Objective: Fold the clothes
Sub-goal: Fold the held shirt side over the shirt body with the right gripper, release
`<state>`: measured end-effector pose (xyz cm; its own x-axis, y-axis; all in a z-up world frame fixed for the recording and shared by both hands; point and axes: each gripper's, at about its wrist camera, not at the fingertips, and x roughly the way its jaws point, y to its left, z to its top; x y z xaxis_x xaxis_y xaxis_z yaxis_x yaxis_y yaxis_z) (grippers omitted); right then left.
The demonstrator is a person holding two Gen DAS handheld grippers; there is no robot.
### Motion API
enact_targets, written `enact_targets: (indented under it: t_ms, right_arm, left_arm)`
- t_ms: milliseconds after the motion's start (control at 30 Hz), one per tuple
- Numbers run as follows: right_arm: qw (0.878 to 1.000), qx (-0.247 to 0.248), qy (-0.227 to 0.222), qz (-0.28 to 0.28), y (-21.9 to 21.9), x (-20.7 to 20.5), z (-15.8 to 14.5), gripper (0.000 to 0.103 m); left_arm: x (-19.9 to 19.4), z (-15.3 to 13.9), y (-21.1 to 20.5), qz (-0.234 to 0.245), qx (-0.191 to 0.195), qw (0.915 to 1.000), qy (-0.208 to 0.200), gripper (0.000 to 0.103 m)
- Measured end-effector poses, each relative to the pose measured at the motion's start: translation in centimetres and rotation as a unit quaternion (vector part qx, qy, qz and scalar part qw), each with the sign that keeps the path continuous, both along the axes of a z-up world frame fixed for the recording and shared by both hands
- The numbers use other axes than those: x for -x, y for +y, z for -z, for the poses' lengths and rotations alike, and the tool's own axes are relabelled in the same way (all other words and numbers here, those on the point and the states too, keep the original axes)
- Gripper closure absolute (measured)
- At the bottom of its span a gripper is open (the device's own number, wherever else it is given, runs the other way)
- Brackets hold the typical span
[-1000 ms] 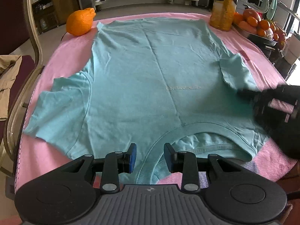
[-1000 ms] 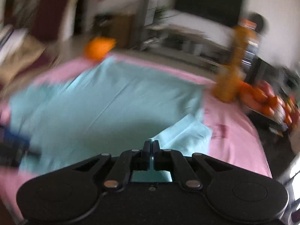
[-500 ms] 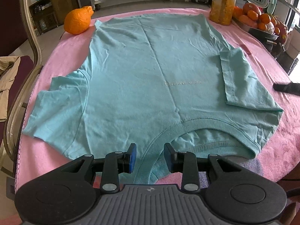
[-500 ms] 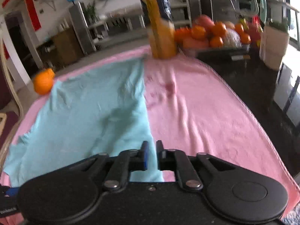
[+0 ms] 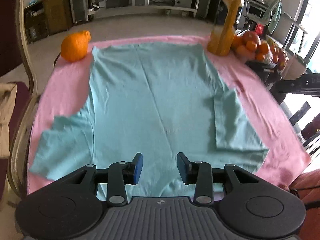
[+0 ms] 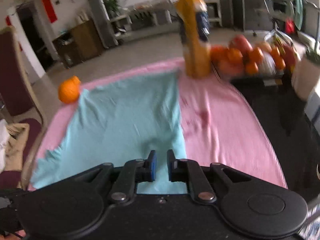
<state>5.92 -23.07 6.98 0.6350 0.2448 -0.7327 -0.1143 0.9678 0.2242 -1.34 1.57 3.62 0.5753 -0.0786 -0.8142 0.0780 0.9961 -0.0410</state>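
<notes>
No readable text in either view. T-shirt (image 5: 152, 108): chest print too faint and blurred to make out. Juice bottle (image 6: 195, 40), at the far corner of the shirt: dark blue label, lettering smeared by motion blur. Red strips (image 6: 47, 2) on the wall behind the bottle: no characters legible. Small emblem on left hand-held gripper (image 5: 159, 168) body: not text

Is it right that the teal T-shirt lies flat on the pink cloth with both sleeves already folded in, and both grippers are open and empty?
Not quite. Only one sleeve is folded in. The left wrist view shows the teal T-shirt on the pink cloth with the right sleeve folded onto the body, while the left sleeve lies spread out. The left gripper and right gripper are open and empty.
</notes>
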Motion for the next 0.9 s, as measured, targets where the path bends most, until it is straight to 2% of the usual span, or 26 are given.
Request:
enact_targets:
  t_ms: [100, 200, 300, 400, 467, 567, 667, 800, 867, 900]
  right_arm:
    - [1.0, 0.009, 0.01, -0.005, 0.7, -1.5, 0.4, 0.085]
    - [0.999, 0.02, 0.034, -0.002, 1.4, -3.0, 3.0, 0.085]
    - [0.998, -0.016, 0.053, -0.013, 1.8, -4.7, 4.9, 0.085]
    - [0.995, -0.063, 0.073, -0.023, 2.4, -7.2, 7.1, 0.085]
    - [0.995, -0.063, 0.081, -0.022, 3.2, -8.7, 8.4, 0.085]
    - [0.995, -0.013, 0.098, -0.006, 4.8, -10.5, 10.2, 0.084]
    - [0.994, 0.038, 0.106, 0.005, 6.0, -11.1, 11.4, 0.078]
    - [0.992, 0.084, 0.089, -0.009, 7.2, -10.7, 11.7, 0.073]
    - [0.992, 0.1, 0.08, -0.006, 7.5, -10.3, 11.8, 0.077]
    - [0.992, 0.092, 0.081, 0.002, 7.1, -10.2, 11.7, 0.086]
  left_arm:
    - [-1.2, 0.7, 0.0, 0.0, -0.011, 0.9999, 0.012, 0.066]
    - [-2.3, 2.0, 0.1, -0.003, -0.021, 0.9994, 0.028, 0.066]
    - [-2.9, 3.7, 1.0, -0.02, 0.007, 0.9989, 0.042, 0.066]
    - [-3.6, 5.0, 1.4, -0.037, -0.002, 0.9976, 0.059, 0.066]
    - [-3.9, 5.2, 1.4, -0.04, -0.012, 0.9973, 0.06, 0.066]
    - [-4.2, 5.5, 1.2, -0.042, -0.022, 0.997, 0.061, 0.066]
    - [-4.2, 5.6, 0.9, -0.037, -0.016, 0.9969, 0.068, 0.066]
    - [-3.9, 5.7, 0.2, -0.025, -0.017, 0.9971, 0.069, 0.065]
    - [-3.7, 5.8, 0.1, -0.024, -0.019, 0.9971, 0.069, 0.065]
    - [-3.7, 5.8, 0.2, -0.026, -0.019, 0.997, 0.07, 0.065]
